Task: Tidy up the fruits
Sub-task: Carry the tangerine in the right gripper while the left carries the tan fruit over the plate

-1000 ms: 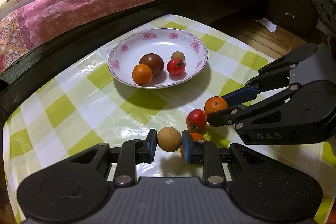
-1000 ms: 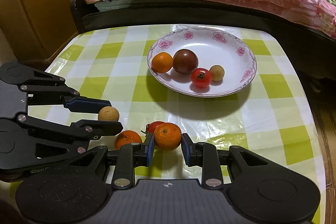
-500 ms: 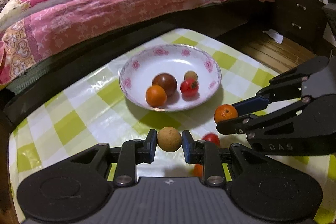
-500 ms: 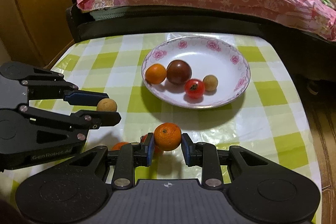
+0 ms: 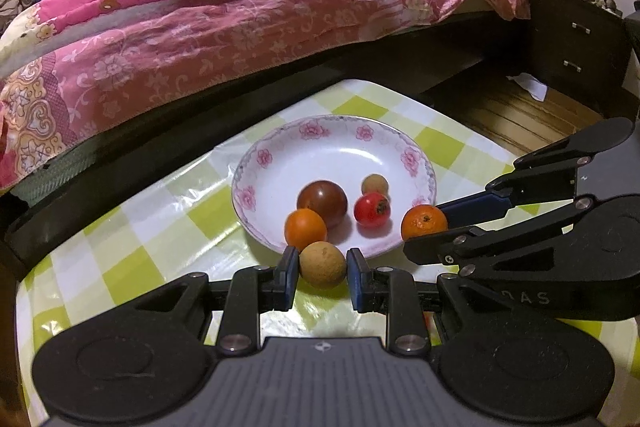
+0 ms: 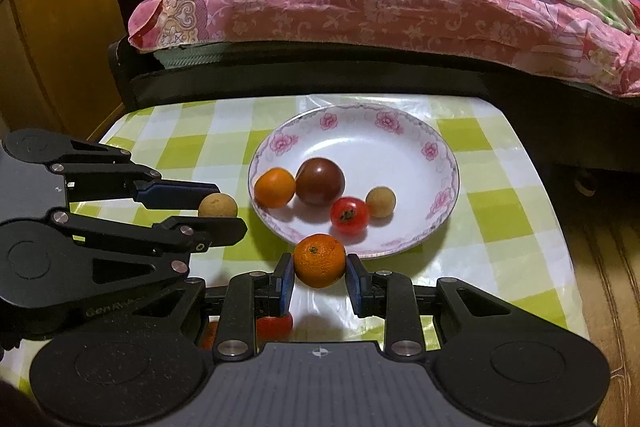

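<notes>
My left gripper (image 5: 322, 271) is shut on a tan round fruit (image 5: 322, 264), held above the table just short of the near rim of the white floral plate (image 5: 280, 147). My right gripper (image 6: 319, 273) is shut on an orange mandarin (image 6: 319, 259), also at the plate's near rim (image 6: 448, 219). Each gripper shows in the other's view: the right one (image 5: 424, 233) with its mandarin (image 5: 424, 222), the left one (image 6: 218, 213) with the tan fruit (image 6: 218, 206). On the plate lie an orange fruit (image 5: 305, 229), a dark brown-red tomato (image 5: 322, 202), a red tomato (image 5: 372, 209) and a small tan fruit (image 5: 375, 184).
A red tomato (image 6: 274, 327) and an orange fruit (image 6: 210, 333) lie on the green-checked tablecloth (image 6: 500, 223) under my right gripper. A bed with pink bedding (image 5: 240, 19) runs along the far side. A dark drawer unit (image 5: 576, 43) and wooden floor (image 5: 500, 111) lie to the right.
Both grippers have lifted their fruits off the table and carried them toward the plate. The loose tomato and orange fruit stay behind on the cloth.
</notes>
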Motion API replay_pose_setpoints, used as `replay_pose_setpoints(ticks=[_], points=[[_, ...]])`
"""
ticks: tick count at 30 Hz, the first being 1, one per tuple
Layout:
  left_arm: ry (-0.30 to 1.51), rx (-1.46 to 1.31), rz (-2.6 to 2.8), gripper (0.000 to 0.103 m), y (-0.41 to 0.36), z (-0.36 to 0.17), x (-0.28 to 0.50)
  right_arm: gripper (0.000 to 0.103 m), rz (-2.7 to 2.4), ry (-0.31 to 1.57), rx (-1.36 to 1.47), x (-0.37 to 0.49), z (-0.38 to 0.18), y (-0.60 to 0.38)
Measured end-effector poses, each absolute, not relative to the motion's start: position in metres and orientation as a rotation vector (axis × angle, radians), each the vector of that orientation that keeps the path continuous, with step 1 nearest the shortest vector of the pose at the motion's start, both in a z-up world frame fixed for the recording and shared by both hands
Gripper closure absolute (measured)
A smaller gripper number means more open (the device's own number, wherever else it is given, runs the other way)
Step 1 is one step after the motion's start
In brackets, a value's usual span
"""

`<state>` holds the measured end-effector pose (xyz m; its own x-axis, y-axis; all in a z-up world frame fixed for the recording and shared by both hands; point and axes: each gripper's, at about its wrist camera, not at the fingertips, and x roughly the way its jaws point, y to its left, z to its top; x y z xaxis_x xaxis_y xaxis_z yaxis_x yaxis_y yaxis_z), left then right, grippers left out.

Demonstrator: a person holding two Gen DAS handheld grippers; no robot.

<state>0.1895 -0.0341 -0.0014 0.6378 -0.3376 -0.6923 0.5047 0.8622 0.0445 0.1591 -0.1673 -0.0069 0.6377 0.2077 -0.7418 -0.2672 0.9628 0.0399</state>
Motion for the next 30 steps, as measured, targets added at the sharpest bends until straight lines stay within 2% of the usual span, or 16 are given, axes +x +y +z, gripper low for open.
replay_pose_setpoints(ticks=[30], points=[[0.698, 0.266, -0.430, 0.069, -0.059, -0.006, 0.261, 0.079, 0.172, 0.764, -0.112, 0.224, -0.008, -0.181]])
